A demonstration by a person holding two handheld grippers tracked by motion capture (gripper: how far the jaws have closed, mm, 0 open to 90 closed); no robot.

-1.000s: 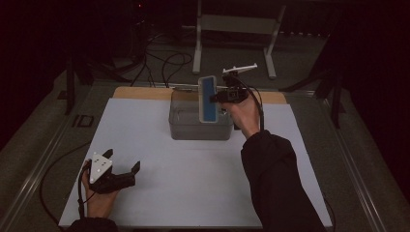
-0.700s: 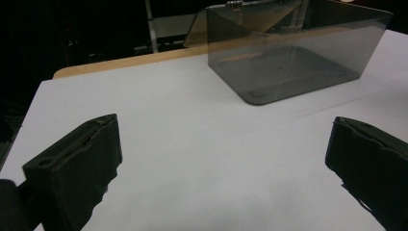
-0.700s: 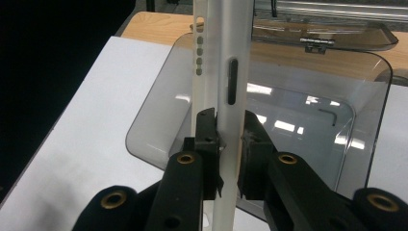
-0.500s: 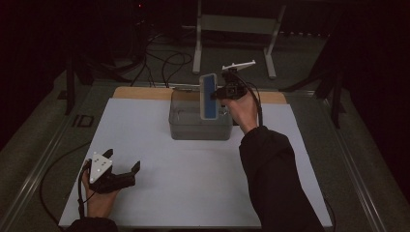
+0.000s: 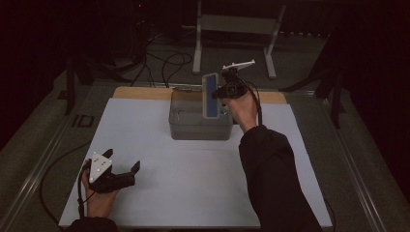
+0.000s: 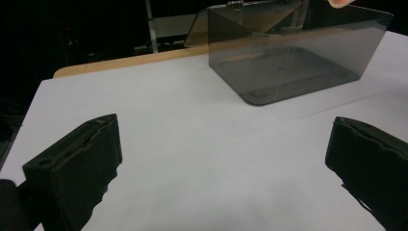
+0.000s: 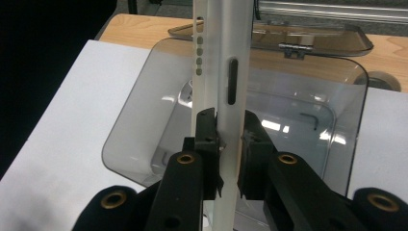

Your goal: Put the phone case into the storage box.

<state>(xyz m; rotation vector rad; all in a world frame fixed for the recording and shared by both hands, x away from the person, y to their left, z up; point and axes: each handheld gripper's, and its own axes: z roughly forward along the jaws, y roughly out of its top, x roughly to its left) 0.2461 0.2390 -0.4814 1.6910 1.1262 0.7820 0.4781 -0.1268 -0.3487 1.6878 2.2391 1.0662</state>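
The right gripper (image 5: 223,92) is being held above the grey see-through box (image 5: 199,126), its jaws clamped on a flat blue-faced device with a white edge (image 5: 211,95). In the right gripper view the device's white edge (image 7: 226,96) is being pinched between the two black jaws, standing upright over the open box (image 7: 144,144); slots and small holes are showing along that edge. The box is sitting at the far middle of the white sheet (image 5: 193,183), its hinged lid (image 7: 269,38) being laid back onto the wooden table edge (image 5: 140,93). The left gripper (image 5: 121,174) is being rested low on the near left of the sheet, well apart from the box, jaws spread wide with nothing between them.
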